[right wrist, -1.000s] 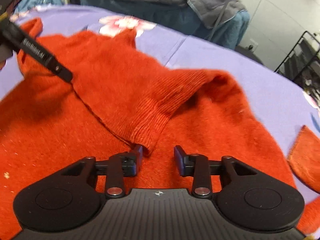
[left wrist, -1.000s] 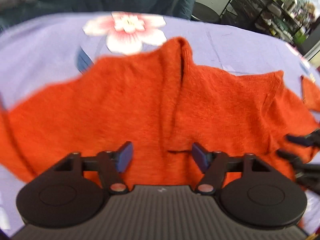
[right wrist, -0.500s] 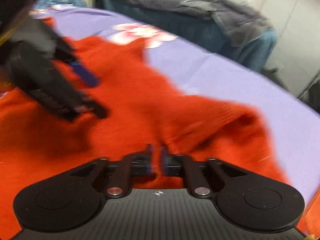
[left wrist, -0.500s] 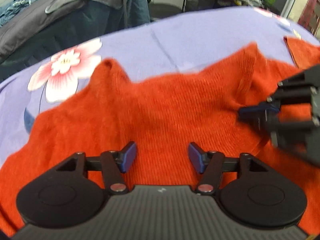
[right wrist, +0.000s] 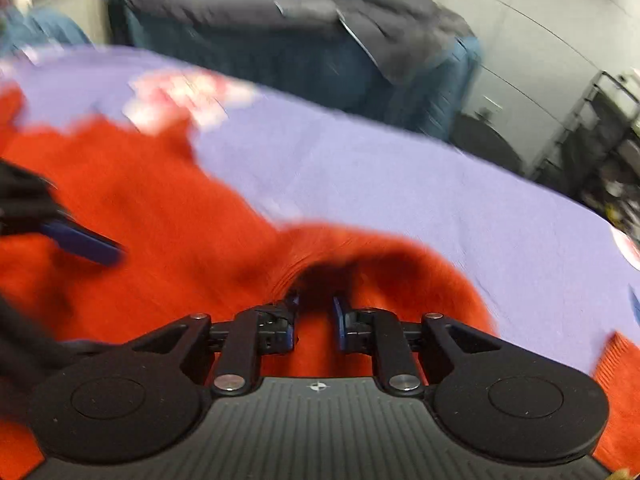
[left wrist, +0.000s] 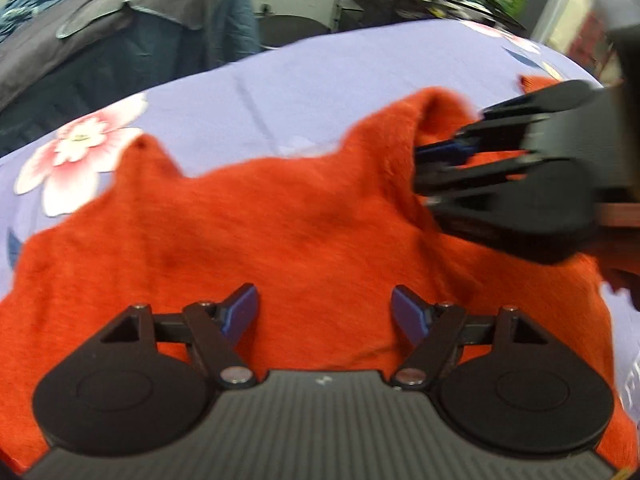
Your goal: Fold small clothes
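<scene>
Orange knit, my sweater (left wrist: pixel 304 232) lies spread on the lilac flowered cloth (left wrist: pixel 320 92); my left gripper (left wrist: pixel 324 312) hangs above its middle, jaws widening, nothing between them; my right gripper (right wrist: pixel 314 316) sits at a raised fold, jaws parting narrowly, apparently no longer pinching the wool, though blur hides the pads.

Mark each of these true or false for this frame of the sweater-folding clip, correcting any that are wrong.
1. The sweater is orange-red. True.
2. It lies on a bare wooden table. False: it lies on a lilac cloth printed with flowers.
3. The left tool has its jaws clamped on a fold. False: they are opening, nothing pinched between them.
4. The right tool is at a raised hump of knit. True.
5. Dark garments hang behind the table. True.
</scene>
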`<act>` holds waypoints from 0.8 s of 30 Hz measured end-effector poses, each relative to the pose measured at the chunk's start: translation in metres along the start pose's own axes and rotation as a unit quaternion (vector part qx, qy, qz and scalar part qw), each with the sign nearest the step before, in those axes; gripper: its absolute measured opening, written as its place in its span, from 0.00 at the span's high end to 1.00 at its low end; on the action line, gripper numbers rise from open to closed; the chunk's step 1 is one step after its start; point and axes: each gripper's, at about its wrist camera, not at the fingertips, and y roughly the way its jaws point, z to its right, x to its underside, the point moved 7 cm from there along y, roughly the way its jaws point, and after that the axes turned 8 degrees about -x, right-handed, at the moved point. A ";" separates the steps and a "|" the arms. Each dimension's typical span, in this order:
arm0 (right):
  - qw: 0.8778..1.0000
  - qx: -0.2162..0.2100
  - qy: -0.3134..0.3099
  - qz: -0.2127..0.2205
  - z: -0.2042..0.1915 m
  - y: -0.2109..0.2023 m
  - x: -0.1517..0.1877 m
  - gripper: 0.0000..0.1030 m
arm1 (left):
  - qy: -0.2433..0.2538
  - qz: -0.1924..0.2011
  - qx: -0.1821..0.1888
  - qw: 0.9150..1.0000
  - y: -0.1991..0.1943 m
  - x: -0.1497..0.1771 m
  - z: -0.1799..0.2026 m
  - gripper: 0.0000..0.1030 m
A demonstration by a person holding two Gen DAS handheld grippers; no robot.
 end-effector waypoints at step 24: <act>0.996 0.040 0.073 0.013 0.177 -0.094 0.025 0.09 | -0.020 0.023 0.011 0.999 -0.115 0.054 0.053 0.16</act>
